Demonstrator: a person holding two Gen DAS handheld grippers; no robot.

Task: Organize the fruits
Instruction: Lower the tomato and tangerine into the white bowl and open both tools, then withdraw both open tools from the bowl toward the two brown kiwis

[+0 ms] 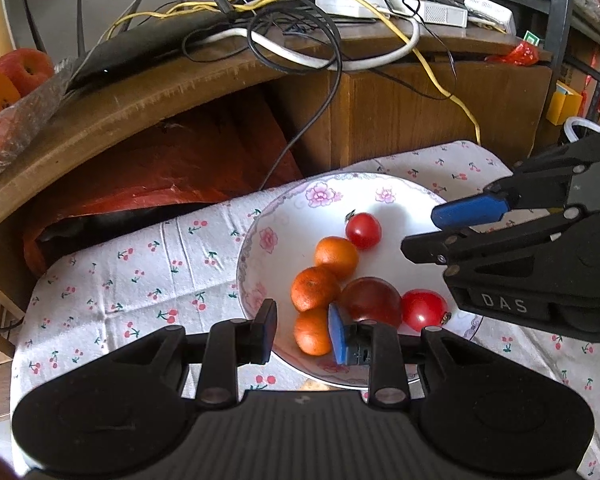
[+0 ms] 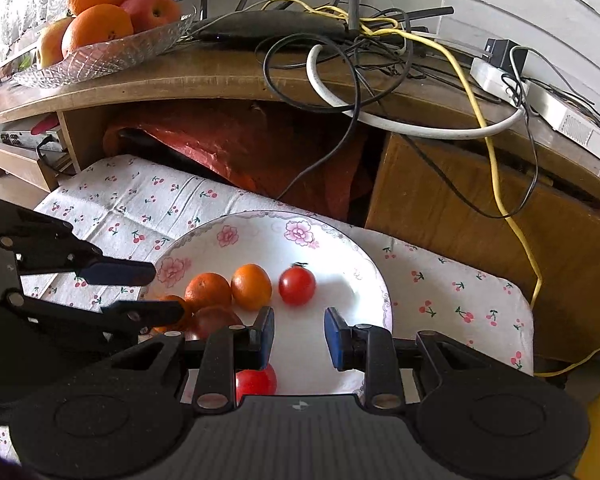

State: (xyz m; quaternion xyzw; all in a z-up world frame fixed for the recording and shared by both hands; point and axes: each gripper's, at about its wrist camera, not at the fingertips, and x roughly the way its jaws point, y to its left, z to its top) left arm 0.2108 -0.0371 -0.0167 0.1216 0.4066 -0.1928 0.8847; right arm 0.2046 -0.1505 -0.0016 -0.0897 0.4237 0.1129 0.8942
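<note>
Fruits: three mandarins (image 1: 325, 292), two small tomatoes (image 1: 363, 230) and one dark red fruit (image 1: 373, 301), all on the plate (image 1: 284, 208).
Plate: white with pink flowers on the rim, on a cherry-print cloth (image 1: 140, 272).
Surface: the cloth covers a low surface in front of a wooden desk (image 2: 228, 76); red plastic (image 2: 260, 148) is stuffed under the desk, behind the plate.
Room: a router (image 2: 276, 24), tangled cables (image 2: 380, 52) and a power strip (image 2: 548, 112) on the desk; a glass dish (image 2: 112, 52) of oranges and apples at its left end.
Look: mandarins in a line at the plate's left, dark fruit touching them, one tomato (image 1: 423, 309) near the front rim, the other towards the back.
Left gripper (image 1: 303, 332): fingers open, either side of the nearest mandarin (image 1: 312, 334); contact unclear.
Right gripper (image 2: 299, 334): fingers open and empty over bare plate.
Views: only the right camera shows the whole glass dish; the left one shows all three mandarins unobstructed.
</note>
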